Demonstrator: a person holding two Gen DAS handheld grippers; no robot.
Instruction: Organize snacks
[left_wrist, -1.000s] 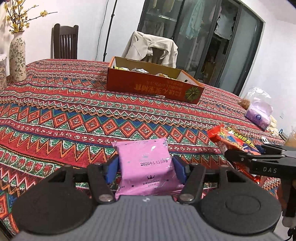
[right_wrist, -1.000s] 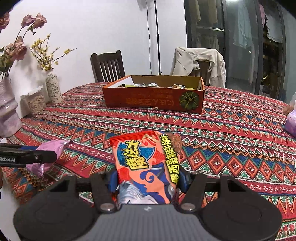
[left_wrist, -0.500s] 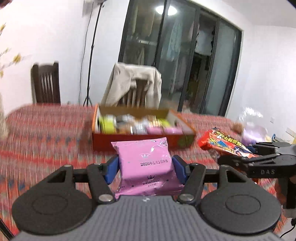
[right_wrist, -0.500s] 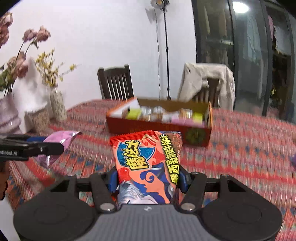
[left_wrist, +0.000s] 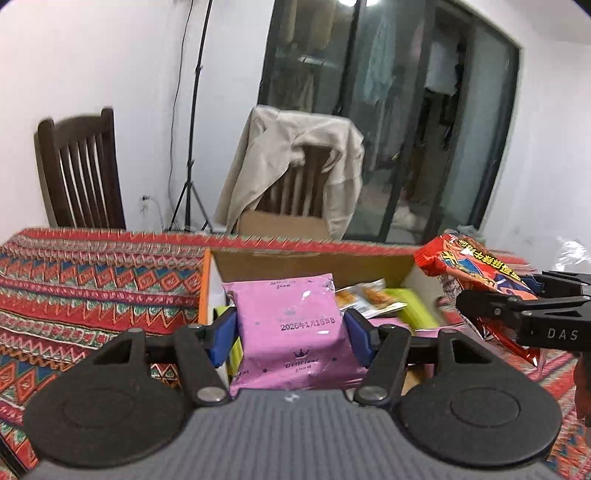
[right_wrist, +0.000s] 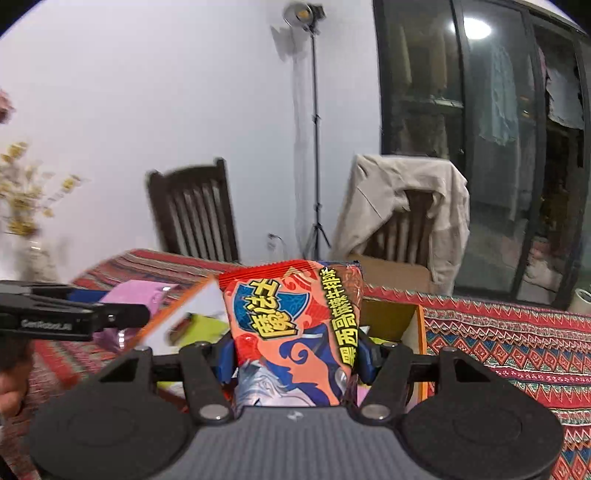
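light: indoor, fairly dim, my studio lamp (right_wrist: 303, 13) casts a stand shadow on the wall | glare: ceiling light reflection (right_wrist: 476, 27) in dark glass | blur: chair (right_wrist: 194, 212), flowers (right_wrist: 22, 192) smeared | edges: fisheye bending, black corners

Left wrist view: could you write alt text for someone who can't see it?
The left gripper clamps a pink snack packet above an open orange cardboard box holding other snacks, on a red patterned tablecloth. At right, the right gripper holds a red snack bag.
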